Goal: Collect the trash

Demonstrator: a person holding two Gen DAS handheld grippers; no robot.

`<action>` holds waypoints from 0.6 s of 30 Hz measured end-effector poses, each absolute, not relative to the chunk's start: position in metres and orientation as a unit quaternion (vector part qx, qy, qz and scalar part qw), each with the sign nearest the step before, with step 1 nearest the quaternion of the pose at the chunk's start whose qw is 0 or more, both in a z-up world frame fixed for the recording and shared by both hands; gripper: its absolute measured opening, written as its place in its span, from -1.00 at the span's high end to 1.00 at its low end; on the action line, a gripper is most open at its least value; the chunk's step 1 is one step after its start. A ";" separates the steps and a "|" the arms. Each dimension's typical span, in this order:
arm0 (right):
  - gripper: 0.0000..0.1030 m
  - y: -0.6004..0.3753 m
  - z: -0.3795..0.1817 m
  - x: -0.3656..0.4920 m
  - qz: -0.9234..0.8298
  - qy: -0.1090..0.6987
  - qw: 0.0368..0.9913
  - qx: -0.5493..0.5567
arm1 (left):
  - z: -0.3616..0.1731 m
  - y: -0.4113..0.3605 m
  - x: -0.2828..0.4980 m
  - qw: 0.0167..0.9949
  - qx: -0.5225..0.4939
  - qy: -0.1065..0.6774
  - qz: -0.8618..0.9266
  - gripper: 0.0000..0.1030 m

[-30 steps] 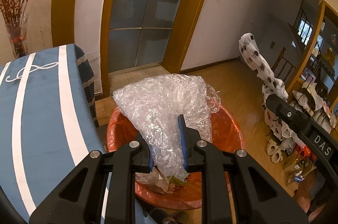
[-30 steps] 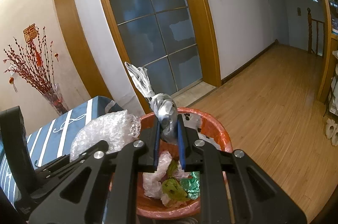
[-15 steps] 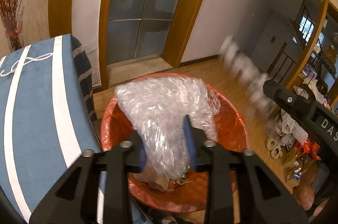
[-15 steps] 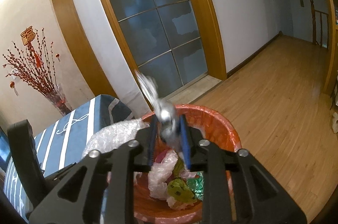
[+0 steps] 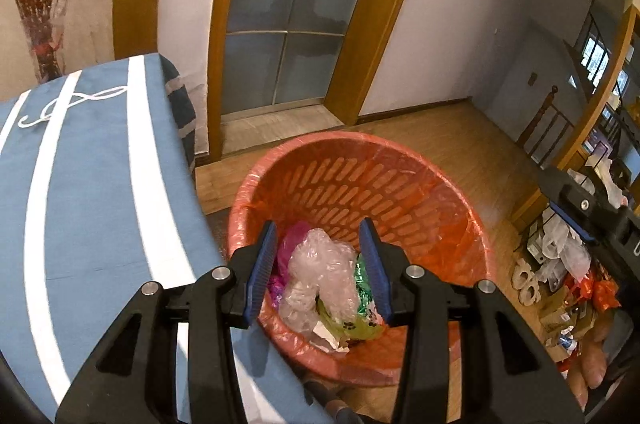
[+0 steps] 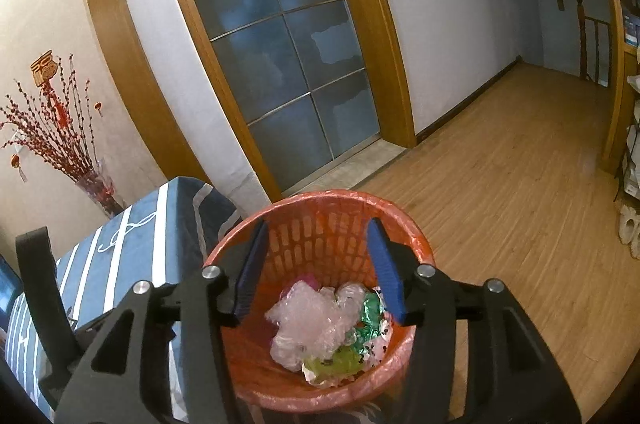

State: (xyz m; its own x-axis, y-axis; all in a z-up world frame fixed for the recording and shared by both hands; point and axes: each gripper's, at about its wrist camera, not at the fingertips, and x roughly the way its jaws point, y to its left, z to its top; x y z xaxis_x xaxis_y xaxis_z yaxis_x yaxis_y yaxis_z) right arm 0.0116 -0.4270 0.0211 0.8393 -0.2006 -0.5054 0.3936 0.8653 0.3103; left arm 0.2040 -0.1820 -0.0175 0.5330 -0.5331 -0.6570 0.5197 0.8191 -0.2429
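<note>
An orange slatted trash basket (image 5: 404, 183) (image 6: 352, 207) lined with a thin bag stands on the floor beside the table. At its bottom lies clear bubble wrap (image 5: 324, 264) (image 6: 312, 320) among green, pink and white wrappers. My left gripper (image 5: 322, 244) hovers over the basket, its jaws opening, with nothing pressed between the blue pads. My right gripper (image 6: 318, 244) also hangs over the basket, jaws opening and empty. Part of the right gripper (image 5: 592, 216) shows at the right edge of the left wrist view.
A table with a blue cloth with white stripes (image 5: 88, 191) (image 6: 132, 248) borders the basket on the left. A glass door in a wooden frame (image 6: 280, 43) stands behind. A vase of red branches (image 6: 76, 159) sits at the wall. Clutter and shoes (image 5: 560, 276) lie at the right.
Both grippers have opened. The bubble wrap left the left gripper and the twisted grey-white wrapper left the right one; the bubble wrap now lies in the basket.
</note>
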 end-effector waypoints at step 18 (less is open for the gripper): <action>-0.62 -0.332 0.074 -0.084 -0.132 0.180 0.965 0.135 | 0.055 -0.056 0.105 0.932 -0.028 0.276 -0.234 -0.30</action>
